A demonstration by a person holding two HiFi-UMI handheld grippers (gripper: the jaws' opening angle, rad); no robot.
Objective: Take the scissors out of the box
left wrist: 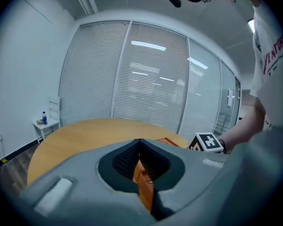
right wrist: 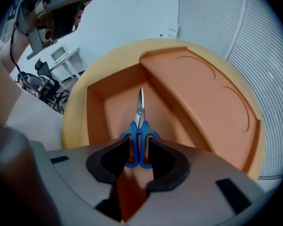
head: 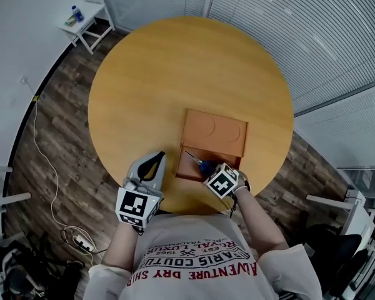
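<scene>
Your right gripper has its jaws clamped on the blue handles of the steel scissors. The scissors are inside the open compartment of the flat orange box, at lower centre of the round wooden worktop. Your left gripper holds its jaws together and empty, just left of the box.
</scene>
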